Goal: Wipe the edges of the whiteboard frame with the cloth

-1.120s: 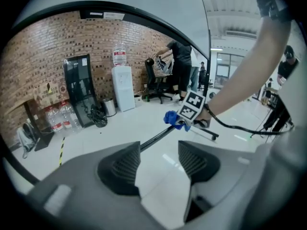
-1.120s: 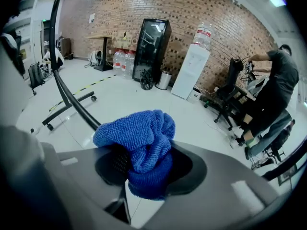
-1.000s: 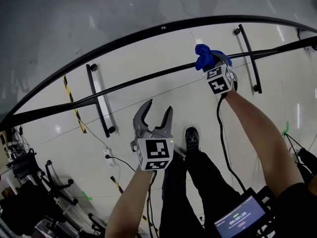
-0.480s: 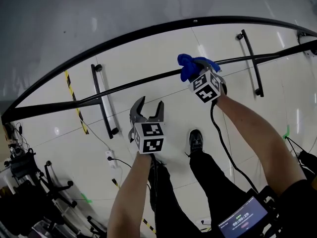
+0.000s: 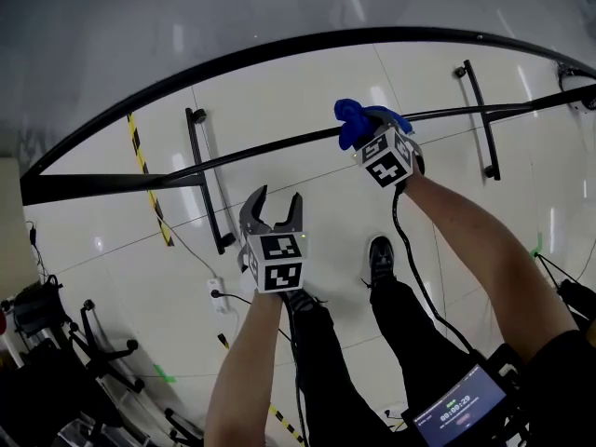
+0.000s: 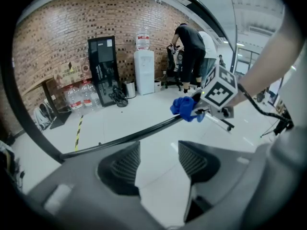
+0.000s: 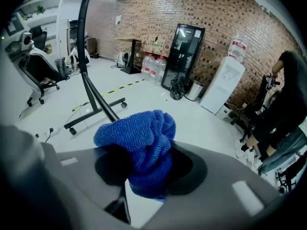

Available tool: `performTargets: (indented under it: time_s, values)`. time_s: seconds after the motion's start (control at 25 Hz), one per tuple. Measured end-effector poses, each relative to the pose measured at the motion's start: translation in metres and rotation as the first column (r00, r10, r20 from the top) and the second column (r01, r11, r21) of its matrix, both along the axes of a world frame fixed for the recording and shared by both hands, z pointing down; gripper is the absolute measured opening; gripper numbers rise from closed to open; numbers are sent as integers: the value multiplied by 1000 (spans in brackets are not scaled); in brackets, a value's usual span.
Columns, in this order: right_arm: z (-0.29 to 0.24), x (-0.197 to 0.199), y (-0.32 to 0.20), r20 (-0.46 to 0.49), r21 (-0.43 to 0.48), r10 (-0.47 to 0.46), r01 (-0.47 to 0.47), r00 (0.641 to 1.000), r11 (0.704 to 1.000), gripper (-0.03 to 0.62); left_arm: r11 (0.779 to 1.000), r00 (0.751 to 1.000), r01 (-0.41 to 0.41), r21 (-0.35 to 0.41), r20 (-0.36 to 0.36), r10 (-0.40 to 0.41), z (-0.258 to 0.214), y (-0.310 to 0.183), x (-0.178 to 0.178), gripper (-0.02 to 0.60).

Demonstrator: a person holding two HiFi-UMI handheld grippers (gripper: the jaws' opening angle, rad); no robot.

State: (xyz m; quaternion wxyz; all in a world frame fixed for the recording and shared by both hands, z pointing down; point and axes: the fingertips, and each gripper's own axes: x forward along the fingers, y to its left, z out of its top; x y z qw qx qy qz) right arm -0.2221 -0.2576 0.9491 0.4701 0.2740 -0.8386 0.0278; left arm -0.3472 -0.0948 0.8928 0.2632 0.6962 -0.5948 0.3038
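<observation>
Item 1, right gripper [image 5: 366, 131]: clenched on the blue cloth [image 5: 357, 117], which bulges out between its jaws. I read the cloth as resting on the lower bar [image 5: 261, 152] of the whiteboard frame, about midway along it.

Item 2, left gripper [image 5: 277, 198]: released, with the jaws apart and only floor between them. It hangs on my side of the bar, clear of it and left of the cloth.

Item 3, upper frame edge [image 5: 372, 33]: a dark arc beyond the cloth and apart from it, with the grey board surface [image 5: 186, 17] past that.

Step in hand, as I judge it: wiping along the lower bar, one-handed.

Next move calls for: a steady grip so the cloth doesn't work loose, light pressure onto the bar, and a slide along its length. I must lift or ease round where the stand's foot bars [image 5: 209, 180] cross it. The arc looks unwiped from here, though I cannot be sure
</observation>
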Motion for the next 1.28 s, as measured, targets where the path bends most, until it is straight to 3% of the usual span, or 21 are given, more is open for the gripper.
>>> performTargets:
  time_s: [0.12, 0.44, 0.68, 0.84, 1.12, 1.28]
  values:
    - [2, -31, 13, -3, -11, -15, 14, 1000, 1000, 170, 1000, 1000, -1, -3, -18, 1, -4, 18, -12, 248]
    - [4, -83, 25, 11, 40, 85, -85, 996, 996, 170, 1000, 999, -15, 8, -39, 15, -18, 52, -56, 247]
    - [-1, -130, 50, 35, 80, 25, -28, 999, 996, 170, 1000, 1000, 20, -18, 5, -19, -17, 80, -96, 247]
    - [0, -147, 58, 30, 79, -14, 12, 999, 997, 170, 994, 995, 92, -57, -23, -93, -24, 99, -101, 247]
    - [0, -164, 63, 8, 90, -35, 34, 999, 995, 170, 992, 992, 128, 8, -6, -128, -37, 103, -121, 248]
    - [3, -196, 73, -5, 99, -53, 53, 999, 994, 170, 990, 989, 144, 10, -23, -144, -43, 108, -151, 249]
